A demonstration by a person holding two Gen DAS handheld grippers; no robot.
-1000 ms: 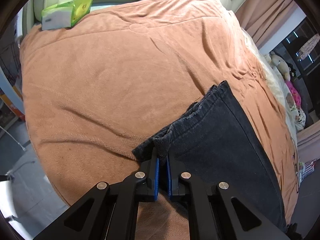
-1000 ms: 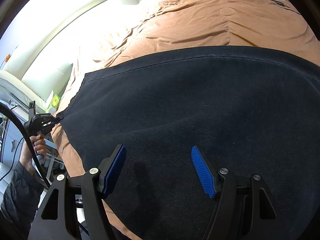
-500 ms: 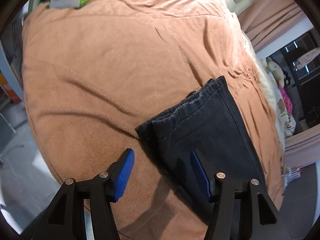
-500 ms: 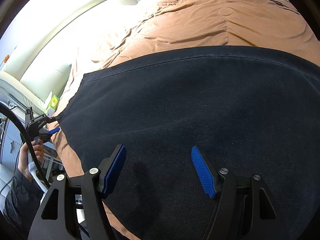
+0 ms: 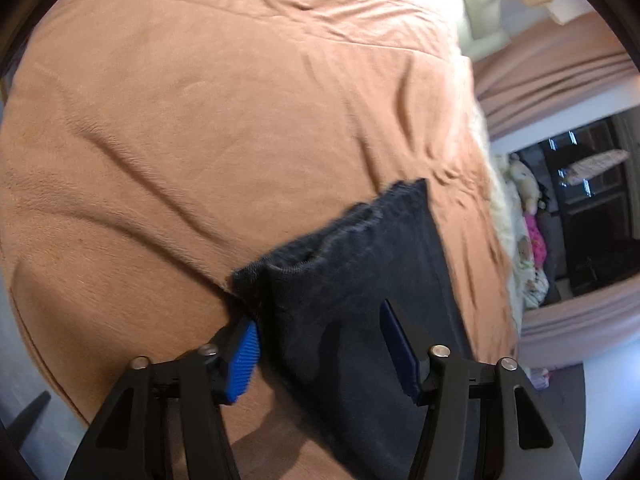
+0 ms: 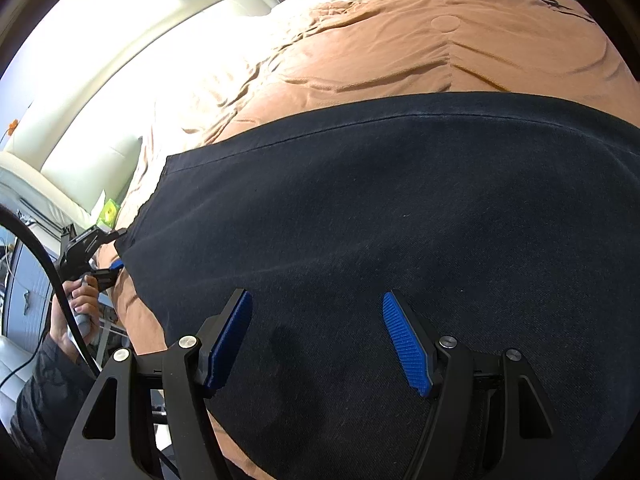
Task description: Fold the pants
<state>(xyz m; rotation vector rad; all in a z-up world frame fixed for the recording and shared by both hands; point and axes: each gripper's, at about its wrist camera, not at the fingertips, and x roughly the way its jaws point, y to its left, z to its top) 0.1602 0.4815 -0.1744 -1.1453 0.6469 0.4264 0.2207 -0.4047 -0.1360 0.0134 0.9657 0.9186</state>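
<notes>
Pants (image 5: 360,280) spread flat on the orange bedspread (image 5: 200,120), hem corner dropped from the pinch of a second ago. Left gripper (image 5: 320,344) astride that hem, closing again, pads apparently not pressing. Right gripper (image 6: 316,340) open above the cloth. Waistband out of view; left view blurred.

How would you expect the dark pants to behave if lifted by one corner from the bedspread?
The pants would probably droop limply: the hem bunches into soft folds. They likely drag rather than slide, since both they and the plush bedspread look textured.
</notes>
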